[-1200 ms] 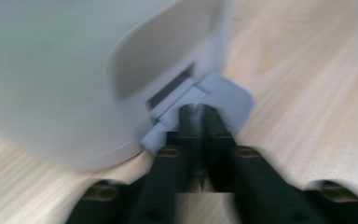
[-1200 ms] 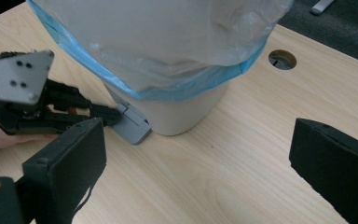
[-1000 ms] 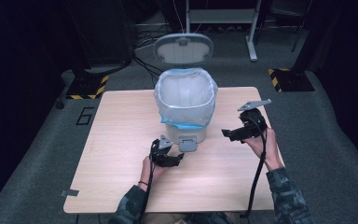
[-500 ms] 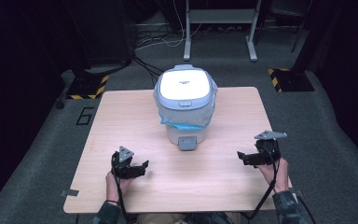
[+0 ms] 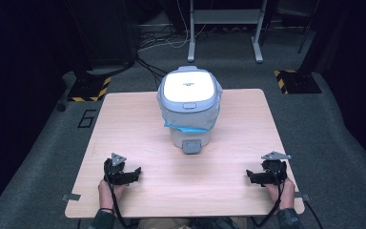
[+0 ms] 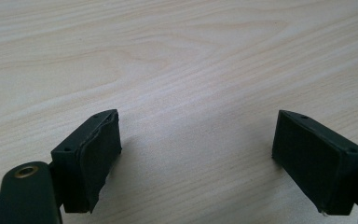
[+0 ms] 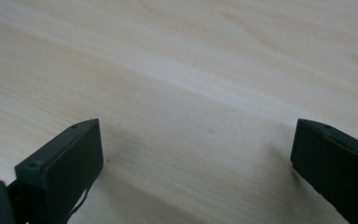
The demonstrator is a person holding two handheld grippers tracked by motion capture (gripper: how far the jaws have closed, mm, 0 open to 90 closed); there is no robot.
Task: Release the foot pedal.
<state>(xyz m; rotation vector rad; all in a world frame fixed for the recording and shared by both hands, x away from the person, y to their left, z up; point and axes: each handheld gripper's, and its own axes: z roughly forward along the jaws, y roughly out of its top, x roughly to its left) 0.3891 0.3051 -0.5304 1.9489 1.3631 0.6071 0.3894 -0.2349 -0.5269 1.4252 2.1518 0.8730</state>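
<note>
Both hands have drawn back from the bin (image 5: 189, 112), whose lid (image 5: 189, 88) is now down. It sits at twelve o'clock of table (image 5: 138, 124) centre, well apart from both grippers. Left gripper (image 5: 132, 174) at seven o'clock has just been opening, jaws apart on nothing; right gripper (image 5: 253, 177) at five o'clock, apart too. Bin looks light, stiff plastic, liner soft and slippery; grip the front latch (image 5: 192, 146).

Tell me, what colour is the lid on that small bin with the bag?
White with a pale grey rim, clearest in the high view: the closed lid.
</note>
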